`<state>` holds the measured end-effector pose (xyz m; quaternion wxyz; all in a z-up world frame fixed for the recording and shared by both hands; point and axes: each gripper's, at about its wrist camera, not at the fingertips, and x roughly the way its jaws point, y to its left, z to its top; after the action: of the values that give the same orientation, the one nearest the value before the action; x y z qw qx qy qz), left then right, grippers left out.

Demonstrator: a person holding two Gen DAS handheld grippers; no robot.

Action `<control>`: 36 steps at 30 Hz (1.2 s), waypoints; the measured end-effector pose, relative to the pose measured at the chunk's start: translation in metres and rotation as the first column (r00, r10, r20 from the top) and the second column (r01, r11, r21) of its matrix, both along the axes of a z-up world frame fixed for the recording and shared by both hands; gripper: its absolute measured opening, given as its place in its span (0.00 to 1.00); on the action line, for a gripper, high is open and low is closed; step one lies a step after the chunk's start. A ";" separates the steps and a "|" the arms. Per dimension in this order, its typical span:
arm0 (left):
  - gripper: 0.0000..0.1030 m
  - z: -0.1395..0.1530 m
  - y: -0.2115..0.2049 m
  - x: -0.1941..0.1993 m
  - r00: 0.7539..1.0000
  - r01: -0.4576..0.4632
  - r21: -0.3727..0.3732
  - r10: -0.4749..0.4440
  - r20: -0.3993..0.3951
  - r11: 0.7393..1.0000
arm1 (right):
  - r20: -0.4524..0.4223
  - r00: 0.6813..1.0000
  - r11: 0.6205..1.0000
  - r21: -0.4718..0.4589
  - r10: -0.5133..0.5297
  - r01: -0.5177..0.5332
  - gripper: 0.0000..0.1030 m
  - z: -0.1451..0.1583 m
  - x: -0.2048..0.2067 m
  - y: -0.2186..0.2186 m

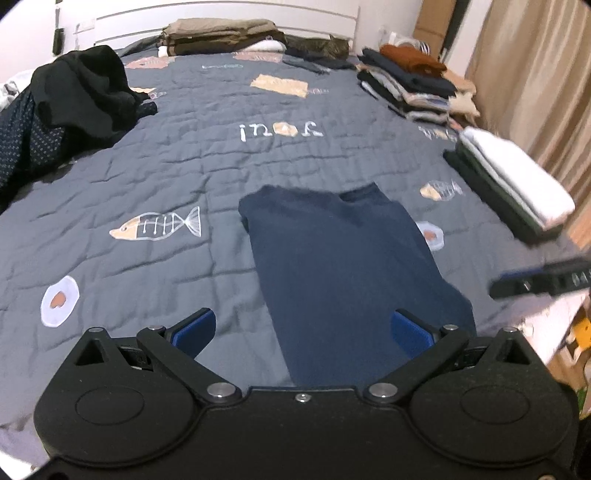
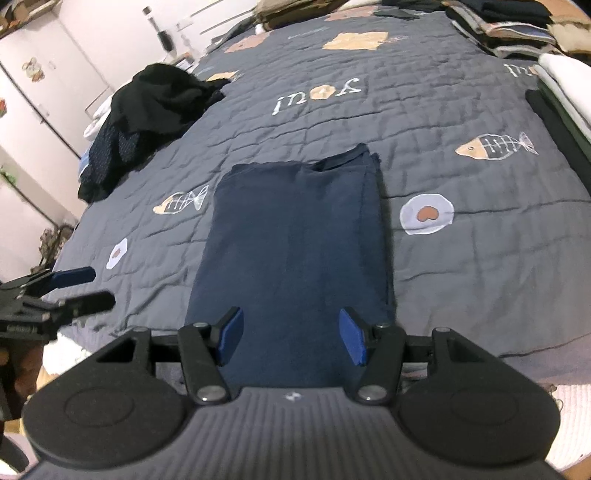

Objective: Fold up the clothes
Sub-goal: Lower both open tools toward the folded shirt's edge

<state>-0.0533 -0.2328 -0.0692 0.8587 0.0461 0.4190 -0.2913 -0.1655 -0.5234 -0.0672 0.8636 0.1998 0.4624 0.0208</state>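
Note:
A navy blue shirt (image 1: 343, 266) (image 2: 295, 243) lies flat on the grey quilted bed, its sides folded in to a long rectangle with the collar at the far end. My left gripper (image 1: 303, 332) hovers open over the shirt's near left edge, nothing between its blue pads. My right gripper (image 2: 291, 336) is open above the shirt's near end, holding nothing. In the right wrist view the left gripper (image 2: 79, 288) shows at the left edge, off the shirt. The right gripper's fingers (image 1: 539, 282) appear blurred at the right in the left wrist view.
A heap of unfolded dark clothes (image 1: 70, 110) (image 2: 147, 118) sits at the bed's left side. Stacks of folded clothes (image 1: 410, 85) and a white-topped stack (image 1: 513, 181) line the right edge. More folded items (image 1: 221, 35) lie by the headboard. A curtain (image 1: 539, 74) hangs at the right.

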 end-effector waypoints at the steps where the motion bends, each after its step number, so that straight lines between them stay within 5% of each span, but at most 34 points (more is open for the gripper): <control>1: 0.99 -0.003 0.002 0.006 1.000 -0.005 -0.017 0.005 -0.002 1.000 | -0.001 1.000 1.000 0.004 -0.004 0.004 0.55 -0.002 -0.001 -0.002; 12: 0.91 -0.050 -0.011 0.076 0.998 0.030 -0.197 -0.041 -0.053 0.980 | 0.002 0.998 0.996 0.067 -0.065 0.065 0.55 -0.017 -0.006 -0.016; 36: 0.77 -0.143 -0.026 0.174 0.959 -0.068 -0.376 -0.043 -0.279 0.924 | -0.025 0.990 0.982 0.129 -0.139 0.141 0.55 -0.044 -0.015 -0.037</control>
<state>0.1205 -0.2589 -0.2123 0.7845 -0.1667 0.4725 -0.3655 -0.1803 -0.5604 -0.1110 0.8443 0.2878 0.4520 -0.0113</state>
